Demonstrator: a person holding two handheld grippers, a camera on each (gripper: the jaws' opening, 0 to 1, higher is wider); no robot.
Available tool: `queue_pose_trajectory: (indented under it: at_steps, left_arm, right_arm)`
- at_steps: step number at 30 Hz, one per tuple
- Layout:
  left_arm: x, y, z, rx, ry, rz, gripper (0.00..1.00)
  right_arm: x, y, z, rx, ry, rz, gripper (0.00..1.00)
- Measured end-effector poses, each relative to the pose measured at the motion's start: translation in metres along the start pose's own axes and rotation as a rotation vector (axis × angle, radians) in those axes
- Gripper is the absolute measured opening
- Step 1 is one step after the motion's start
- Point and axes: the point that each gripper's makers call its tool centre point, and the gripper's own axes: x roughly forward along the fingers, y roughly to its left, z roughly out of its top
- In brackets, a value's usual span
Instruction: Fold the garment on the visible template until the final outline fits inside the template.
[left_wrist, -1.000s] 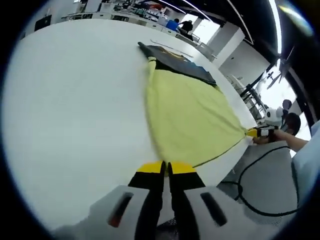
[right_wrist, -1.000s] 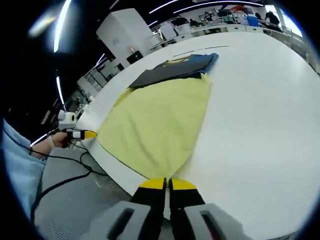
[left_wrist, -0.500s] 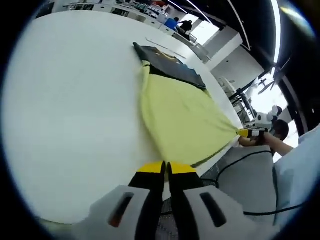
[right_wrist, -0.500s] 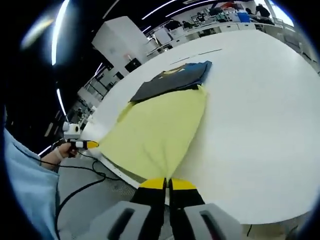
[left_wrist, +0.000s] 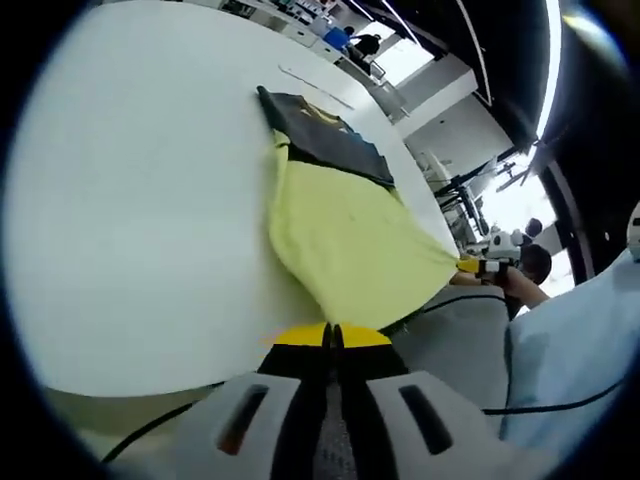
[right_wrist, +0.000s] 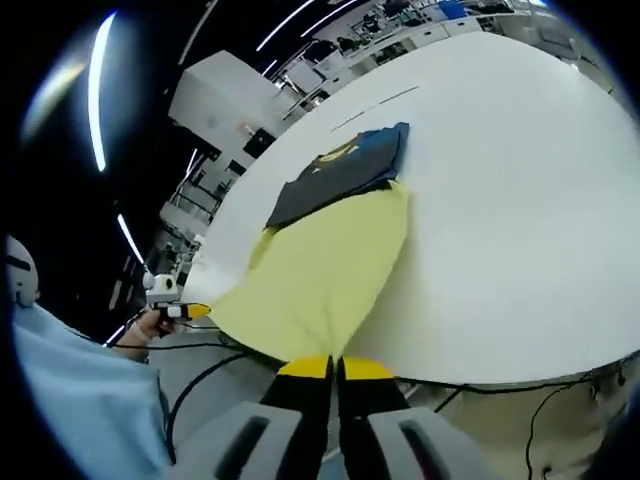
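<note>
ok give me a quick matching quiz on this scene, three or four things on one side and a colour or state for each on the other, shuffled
Things:
1. garment
2. folded shirt
3. table
4. right gripper

Colour or state:
a. white
b. dark, lying flat at the garment's far end
c. shut on a corner of cloth
d. yellow, stretched between the two grippers

Pairs: 1-d, 2-b, 3-a, 4-c

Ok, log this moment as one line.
phase: pulling | left gripper: shut on yellow garment | right gripper: shut on yellow garment | dark garment: flat on table
</note>
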Motion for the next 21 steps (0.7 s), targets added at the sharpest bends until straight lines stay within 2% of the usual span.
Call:
queue_pose_trajectory:
  at_steps: [6, 14, 21]
  left_arm:
    - [-0.005, -0.007, 0.000, -0.005, 0.004, -0.031, 0.00]
    - [-0.003, -0.007, -0.009, -0.005, 0.050, -0.042, 0.00]
    - [-0.001, -0.009, 0.013, 0.028, 0.043, -0.044, 0.00]
  right_arm:
    - [-0.008, 0.002, -0.003, 0.028, 0.003, 0.005, 0.00]
    - [-0.011, 0.003, -0.008, 0.059, 0.012, 0.030, 0.00]
    - [-0.009, 0.005, 0.005, 0.104, -0.010, 0.063, 0.00]
